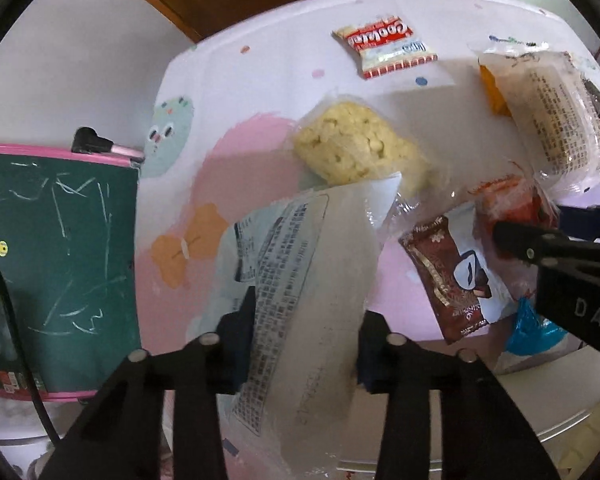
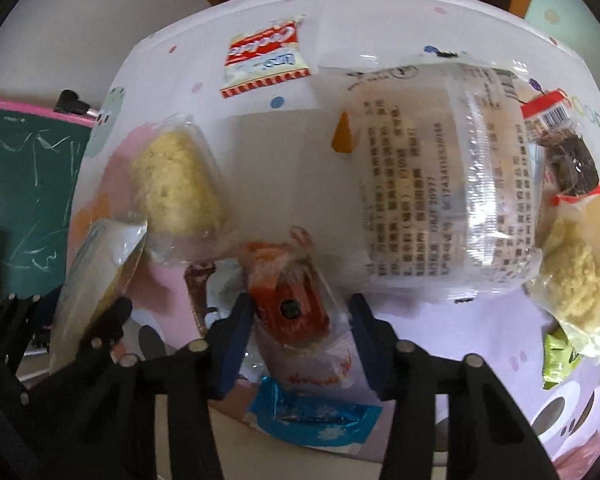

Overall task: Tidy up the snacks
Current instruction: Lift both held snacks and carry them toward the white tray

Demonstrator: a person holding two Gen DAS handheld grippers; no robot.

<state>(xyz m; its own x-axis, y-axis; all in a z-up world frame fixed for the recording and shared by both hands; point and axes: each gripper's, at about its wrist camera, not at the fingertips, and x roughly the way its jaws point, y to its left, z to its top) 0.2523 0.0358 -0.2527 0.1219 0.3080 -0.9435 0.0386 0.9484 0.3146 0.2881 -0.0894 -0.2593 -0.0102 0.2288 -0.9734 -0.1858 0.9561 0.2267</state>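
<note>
snack packs crowd table ctr, left edge free

Ten snacks, two tongs, one chalkboard

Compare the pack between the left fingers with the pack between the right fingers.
The white printed packet is long, flat and pale, with dense black text; the red snack pack is shorter, plumper and clear-wrapped around a red filling. The white printed packet tilts up off the table; how the red snack pack lies is unclear. Both sit between gripper fingers.

Red-striped white packet, chalk-scribbled green board
</note>
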